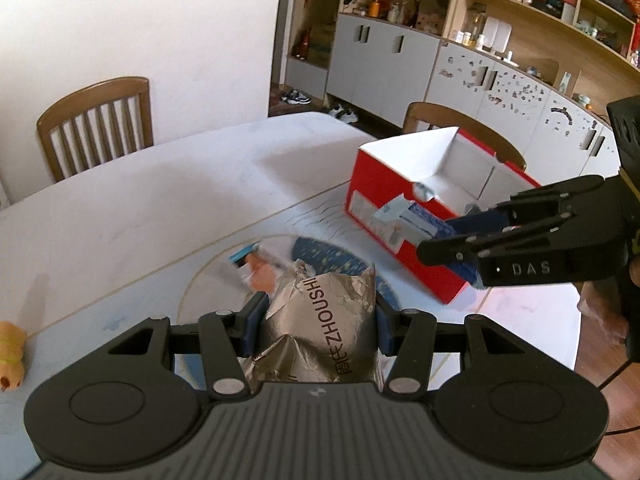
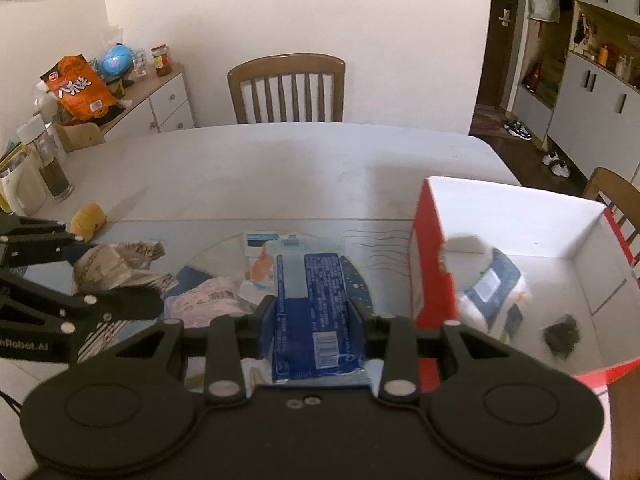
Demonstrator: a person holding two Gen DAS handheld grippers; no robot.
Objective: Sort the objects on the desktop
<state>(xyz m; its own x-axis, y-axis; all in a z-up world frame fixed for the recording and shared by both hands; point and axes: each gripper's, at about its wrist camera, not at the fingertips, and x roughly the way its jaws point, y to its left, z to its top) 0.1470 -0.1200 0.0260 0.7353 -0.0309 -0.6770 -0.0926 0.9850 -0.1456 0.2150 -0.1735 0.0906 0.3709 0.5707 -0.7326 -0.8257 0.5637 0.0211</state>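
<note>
- My left tool (image 1: pixel 316 328) was pinching a crumpled silver foil packet (image 1: pixel 324 320) across its middle, lifted clear of the bench (image 1: pixel 160 200). I judged foil that slack could crumple further and slide out of the pads.
- My right tool (image 2: pixel 312 320) was pinching a flat blue-and-white packet (image 2: pixel 312 304) near its lower end, with most of its length sticking out ahead. I reckoned it could pivot or droop in so short a hold.
- The red box (image 2: pixel 430 264), open-topped with a white inside, stood just to the right of the right tool. It already held a white-and-blue pack (image 2: pixel 492 288) and a small dark lump (image 2: pixel 562 336).
- The near red wall looked like the main hazard to me: a packet carried too low could catch the rim and push the box along the bench, or tip it.
- Both tools were close together over the same patch, so I thought they could clash if both made for the box at once.
- A pale pink packet (image 2: pixel 204 304) and another white wrapper (image 2: pixel 260 256) lay below on the blue mat (image 1: pixel 332 260), not yet sorted. A yellow toy (image 2: pixel 88 220) sat well to the left.
</note>
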